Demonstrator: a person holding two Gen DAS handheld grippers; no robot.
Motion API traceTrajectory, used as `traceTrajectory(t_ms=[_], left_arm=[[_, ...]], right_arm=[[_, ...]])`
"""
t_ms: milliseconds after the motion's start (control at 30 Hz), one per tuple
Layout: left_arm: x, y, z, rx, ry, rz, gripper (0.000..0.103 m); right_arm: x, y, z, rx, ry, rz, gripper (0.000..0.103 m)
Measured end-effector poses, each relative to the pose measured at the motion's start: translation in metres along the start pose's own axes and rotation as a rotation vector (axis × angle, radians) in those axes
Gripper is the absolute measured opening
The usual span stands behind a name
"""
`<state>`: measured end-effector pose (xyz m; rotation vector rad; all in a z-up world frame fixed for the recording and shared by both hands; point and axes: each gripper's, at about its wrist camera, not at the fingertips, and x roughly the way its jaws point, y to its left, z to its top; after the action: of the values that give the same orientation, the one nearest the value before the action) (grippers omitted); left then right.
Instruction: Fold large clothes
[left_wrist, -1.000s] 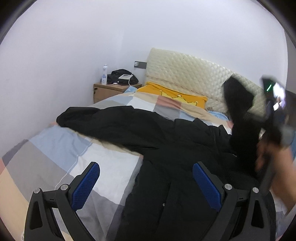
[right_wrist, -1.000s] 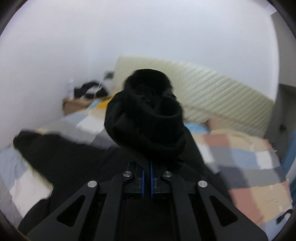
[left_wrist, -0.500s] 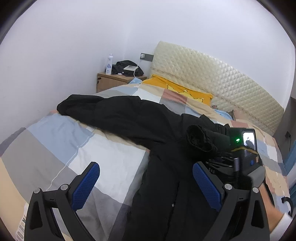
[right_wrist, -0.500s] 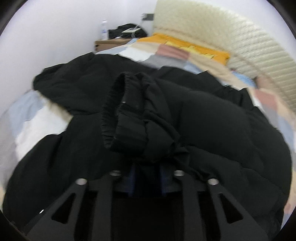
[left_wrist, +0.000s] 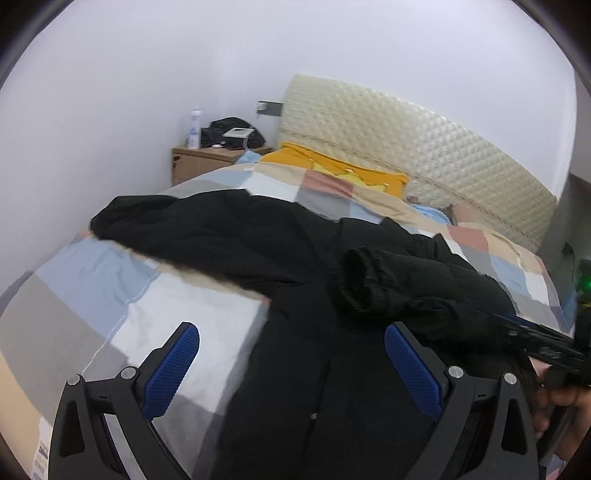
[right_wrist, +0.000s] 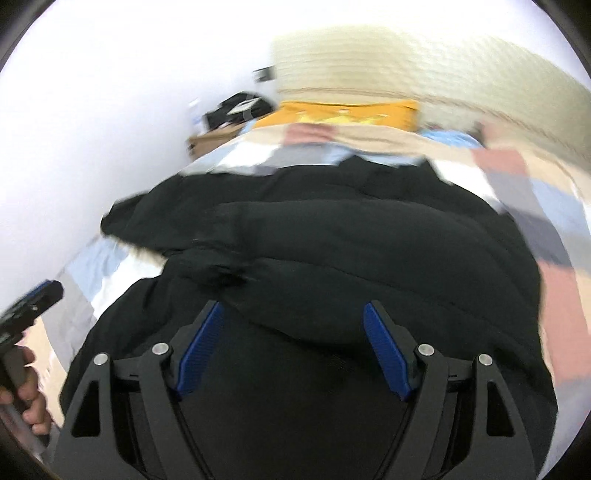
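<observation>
Both grippers (left_wrist: 291, 369) (right_wrist: 291, 347) spread, empty — black coat (left_wrist: 295, 295) sprawled over patchwork quilt (left_wrist: 110, 295), nightstand (left_wrist: 199, 162) beyond.

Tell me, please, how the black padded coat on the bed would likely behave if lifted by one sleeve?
The black coat would probably sag and trail, since it lies limp and creased. Its puffy folded sleeve suggests bulk without much weight, and the fabric may spring back unfolded.

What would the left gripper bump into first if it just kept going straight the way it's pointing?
Most likely the black jacket spread over the bed. The left gripper is open and angled downward at it, near the jacket's left edge, so depth leaves some doubt.
</observation>
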<state>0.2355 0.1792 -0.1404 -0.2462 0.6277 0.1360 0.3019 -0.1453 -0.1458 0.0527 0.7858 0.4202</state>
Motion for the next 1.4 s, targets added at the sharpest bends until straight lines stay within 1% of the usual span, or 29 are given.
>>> traceTrajectory(t_ms=[133, 267, 367, 433, 600, 667, 767, 800, 867, 900, 967, 1000, 1067, 1100, 1133, 1200, 1233, 1267, 1300, 1367, 1400], left_arm=[[0.010, -0.023, 0.001, 0.026, 0.041, -0.067, 0.098], [0.024, -0.046, 0.005, 0.043, 0.077, -0.139, 0.098], [0.038, -0.065, 0.009, 0.067, 0.094, -0.176, 0.097], [0.051, -0.073, 0.011, 0.079, 0.115, -0.176, 0.097], [0.091, -0.083, 0.027, 0.029, 0.207, -0.215, 0.096], [0.107, -0.087, 0.036, 0.001, 0.232, -0.256, 0.096], [0.130, -0.086, 0.043, -0.040, 0.261, -0.275, 0.095], [0.138, -0.082, 0.044, -0.069, 0.271, -0.291, 0.092], [0.154, -0.069, 0.042, -0.150, 0.313, -0.351, 0.085], [0.164, -0.059, 0.039, -0.217, 0.342, -0.402, 0.084], [0.176, -0.046, 0.036, -0.298, 0.361, -0.458, 0.082], [0.180, -0.041, 0.036, -0.324, 0.358, -0.466, 0.081], [0.187, -0.032, 0.036, -0.362, 0.354, -0.477, 0.081], [0.191, -0.030, 0.035, -0.375, 0.355, -0.492, 0.080], [0.196, -0.028, 0.035, -0.386, 0.356, -0.510, 0.078], [0.204, -0.025, 0.032, -0.409, 0.364, -0.542, 0.065], [0.208, -0.025, 0.031, -0.417, 0.374, -0.556, 0.062], [0.212, -0.025, 0.028, -0.428, 0.386, -0.585, 0.053], [0.214, -0.026, 0.027, -0.436, 0.393, -0.612, 0.046], [0.214, -0.026, 0.028, -0.432, 0.389, -0.629, 0.041], [0.211, -0.027, 0.031, -0.417, 0.381, -0.641, 0.032]], right_arm=[[-0.029, -0.051, -0.023, 0.122, -0.007, -0.019, 0.078], [-0.033, -0.089, -0.033, 0.243, -0.008, -0.032, 0.078], [-0.030, -0.113, -0.033, 0.346, -0.028, 0.009, 0.078], [-0.030, -0.129, -0.035, 0.420, -0.044, 0.043, 0.079], [-0.017, -0.169, -0.049, 0.639, -0.047, 0.123, 0.078], [-0.007, -0.184, -0.056, 0.720, -0.032, 0.148, 0.078], [0.005, -0.198, -0.062, 0.786, -0.018, 0.180, 0.079], [0.008, -0.203, -0.064, 0.814, -0.020, 0.196, 0.078], [0.013, -0.210, -0.073, 0.878, -0.024, 0.236, 0.078], [0.017, -0.214, -0.078, 0.916, -0.022, 0.256, 0.079], [0.025, -0.220, -0.082, 0.951, -0.027, 0.285, 0.078], [0.026, -0.223, -0.082, 0.955, -0.033, 0.290, 0.077], [0.034, -0.226, -0.074, 0.931, -0.036, 0.299, 0.068], [0.034, -0.227, -0.071, 0.919, -0.035, 0.298, 0.067], [0.036, -0.229, -0.067, 0.908, -0.039, 0.294, 0.063], [0.038, -0.234, -0.063, 0.901, -0.053, 0.288, 0.053], [0.038, -0.236, -0.061, 0.896, -0.067, 0.277, 0.043], [0.037, -0.237, -0.062, 0.890, -0.079, 0.260, 0.037], [0.036, -0.236, -0.066, 0.890, -0.083, 0.253, 0.034], [0.037, -0.238, -0.071, 0.896, -0.083, 0.256, 0.025], [0.037, -0.239, -0.072, 0.894, -0.083, 0.256, 0.023]])
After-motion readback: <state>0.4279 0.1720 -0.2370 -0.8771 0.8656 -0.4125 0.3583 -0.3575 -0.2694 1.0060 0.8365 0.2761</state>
